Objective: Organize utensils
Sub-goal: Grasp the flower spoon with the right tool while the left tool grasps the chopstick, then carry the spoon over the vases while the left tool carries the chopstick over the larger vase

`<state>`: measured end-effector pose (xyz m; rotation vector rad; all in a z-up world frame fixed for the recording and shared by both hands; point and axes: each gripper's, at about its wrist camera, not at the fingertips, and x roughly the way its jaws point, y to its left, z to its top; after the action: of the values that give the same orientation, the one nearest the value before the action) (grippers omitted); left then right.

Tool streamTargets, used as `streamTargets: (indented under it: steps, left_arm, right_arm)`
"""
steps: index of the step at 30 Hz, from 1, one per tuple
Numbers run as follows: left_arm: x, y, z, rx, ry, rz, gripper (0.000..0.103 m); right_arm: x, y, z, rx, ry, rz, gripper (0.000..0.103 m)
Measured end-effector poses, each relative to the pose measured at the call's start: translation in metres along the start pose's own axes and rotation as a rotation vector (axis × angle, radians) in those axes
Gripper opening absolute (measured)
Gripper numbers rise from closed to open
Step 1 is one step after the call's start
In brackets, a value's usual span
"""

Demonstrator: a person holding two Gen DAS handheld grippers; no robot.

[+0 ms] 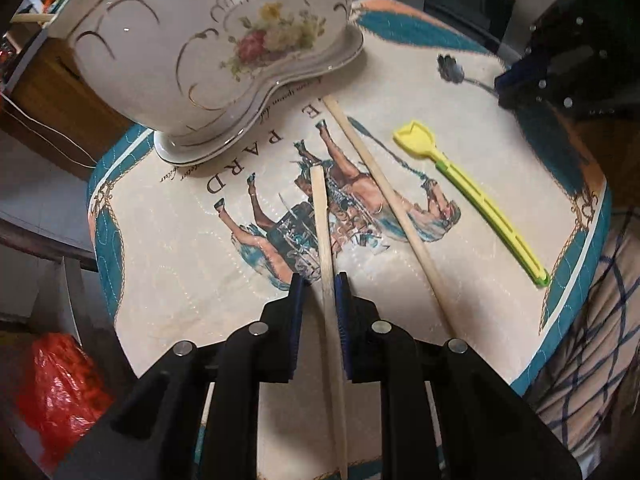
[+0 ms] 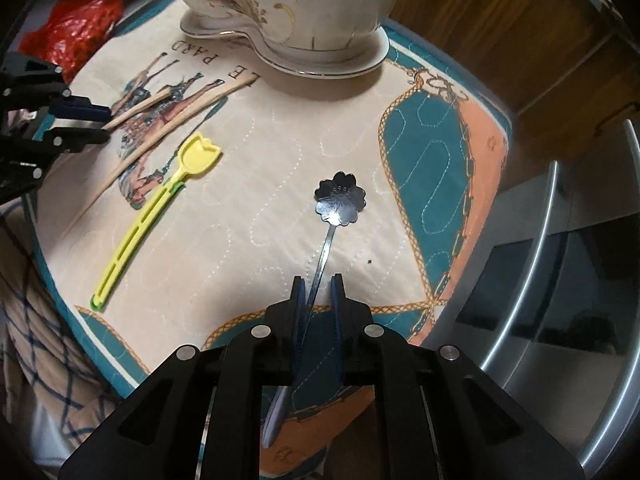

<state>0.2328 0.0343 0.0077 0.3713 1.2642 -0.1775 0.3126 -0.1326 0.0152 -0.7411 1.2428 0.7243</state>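
Nearest, the left gripper (image 1: 319, 280) has its jaws closed on one wooden chopstick (image 1: 324, 240), held partway along so its tip clears the quilted mat (image 1: 192, 264); likewise the right gripper (image 2: 318, 280) clamps the thin handle of the flower-headed metal spoon (image 2: 340, 198), probably so both can be carried off. Further out, the second chopstick (image 1: 384, 204) and the yellow plastic spoon (image 1: 472, 192) lie loose on the mat. Beyond them stands the floral porcelain vase (image 1: 208, 40), the likely holder.

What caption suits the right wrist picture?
Right gripper grips a flower-headed metal spoon above the quilted mat, near a yellow scoop.
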Motion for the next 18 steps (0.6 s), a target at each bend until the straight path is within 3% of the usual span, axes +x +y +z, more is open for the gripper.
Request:
streamTargets:
  steps: [4,5,6,8,11,18]
  left_arm:
    - [0.001,-0.003,0.008,0.027,0.036,0.013,0.018]
    - [0.001,-0.005,0.009,0.029,0.035,0.015,0.016]
    - [0.0,-0.007,0.01,0.034,0.031,0.01,0.007]
    - [0.001,-0.009,0.005,0.039,0.006,0.016,0.006]
    - [-0.006,-0.008,-0.003,-0.01,-0.073,-0.005,0.006]
    - [-0.049,0.015,-0.026,-0.179,-0.379,-0.086,0.006]
  right_arm:
    - [0.001,-0.001,-0.001,0.022,0.009,0.029,0.009]
    - [0.0,-0.001,-0.002,0.03,0.003,0.042,0.007]
    - [0.0,-0.001,-0.002,0.032,-0.003,0.043,0.006]
    - [-0.001,-0.001,-0.006,0.043,-0.034,0.051,0.004]
    - [-0.007,-0.007,-0.01,0.083,-0.11,0.088,0.004]
    - [-0.045,-0.013,-0.021,0.164,-0.351,0.159,0.004]
